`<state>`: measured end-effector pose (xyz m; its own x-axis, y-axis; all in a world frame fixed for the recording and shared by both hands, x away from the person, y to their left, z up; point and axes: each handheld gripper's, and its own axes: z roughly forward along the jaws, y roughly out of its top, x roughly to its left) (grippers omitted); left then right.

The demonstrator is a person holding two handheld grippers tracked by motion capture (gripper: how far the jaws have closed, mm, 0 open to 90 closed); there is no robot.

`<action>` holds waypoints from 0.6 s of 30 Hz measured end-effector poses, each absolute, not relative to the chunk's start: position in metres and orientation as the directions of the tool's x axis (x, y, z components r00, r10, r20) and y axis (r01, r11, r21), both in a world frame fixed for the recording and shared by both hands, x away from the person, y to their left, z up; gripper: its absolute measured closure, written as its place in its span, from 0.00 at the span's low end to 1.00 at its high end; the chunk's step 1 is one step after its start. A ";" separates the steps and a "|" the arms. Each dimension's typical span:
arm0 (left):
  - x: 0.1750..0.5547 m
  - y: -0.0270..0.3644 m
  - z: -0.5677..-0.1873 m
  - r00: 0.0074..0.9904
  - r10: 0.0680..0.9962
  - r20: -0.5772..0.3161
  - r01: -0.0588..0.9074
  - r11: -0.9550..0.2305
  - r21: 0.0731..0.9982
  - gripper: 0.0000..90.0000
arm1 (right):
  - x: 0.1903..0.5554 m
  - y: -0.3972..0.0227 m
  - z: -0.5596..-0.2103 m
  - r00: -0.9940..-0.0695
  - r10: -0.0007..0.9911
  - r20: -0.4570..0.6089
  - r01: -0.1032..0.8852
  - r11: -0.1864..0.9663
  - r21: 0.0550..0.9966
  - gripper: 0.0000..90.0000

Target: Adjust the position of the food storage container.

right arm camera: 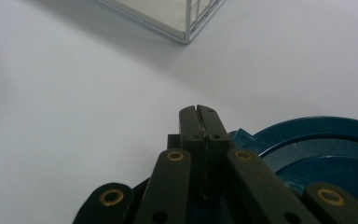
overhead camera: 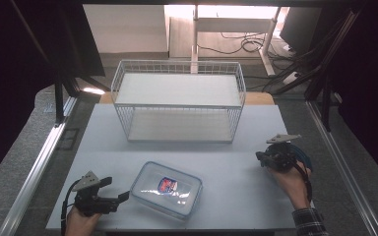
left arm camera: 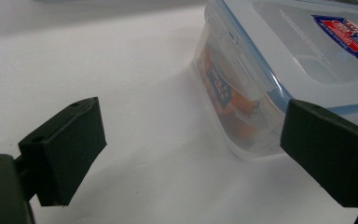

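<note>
A clear plastic food container (overhead camera: 166,189) with a blue-trimmed lid and a red-and-blue label lies flat near the table's front edge. My left gripper (overhead camera: 116,189) rests just left of it, jaws open and pointing at its left side. In the left gripper view the two black jaws stand wide apart (left arm camera: 191,121), with the container's corner (left arm camera: 242,93) just beyond them on the right and orange contents visible through its wall. My right gripper (overhead camera: 259,157) is held low over the table's right side, pointing left. Its jaws are pressed together (right arm camera: 198,112) with nothing between them.
A white wire basket (overhead camera: 177,105) with two solid white shelves stands at the middle back of the white table (overhead camera: 226,162); its corner (right arm camera: 184,28) appears ahead of the right gripper. Metal rails run along both table sides. Cables lie on the floor behind.
</note>
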<state>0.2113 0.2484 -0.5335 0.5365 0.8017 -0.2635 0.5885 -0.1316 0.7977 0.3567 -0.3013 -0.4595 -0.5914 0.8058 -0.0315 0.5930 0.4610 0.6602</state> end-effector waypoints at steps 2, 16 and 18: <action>0.212 0.249 -0.534 0.534 0.801 -0.269 0.591 -0.127 0.797 0.06 | 0.353 -0.298 -0.460 -0.583 0.810 -0.062 0.588 0.474 0.655 0.99; 0.216 0.243 -0.529 0.555 0.803 -0.220 0.617 -0.218 0.756 0.39 | 0.291 -0.265 -0.476 -0.699 0.715 0.021 0.499 0.466 0.731 0.99; 0.217 0.241 -0.528 0.557 0.801 -0.219 0.624 -0.230 0.747 0.52 | 0.279 -0.257 -0.477 -0.725 0.688 0.033 0.483 0.475 0.736 0.99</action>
<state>0.2169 0.2413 -0.5278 0.5573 0.8010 -0.2190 0.6242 -0.2302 0.7466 0.2794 -0.2566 -0.4766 -0.7254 0.6875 0.0328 0.4831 0.4746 0.7357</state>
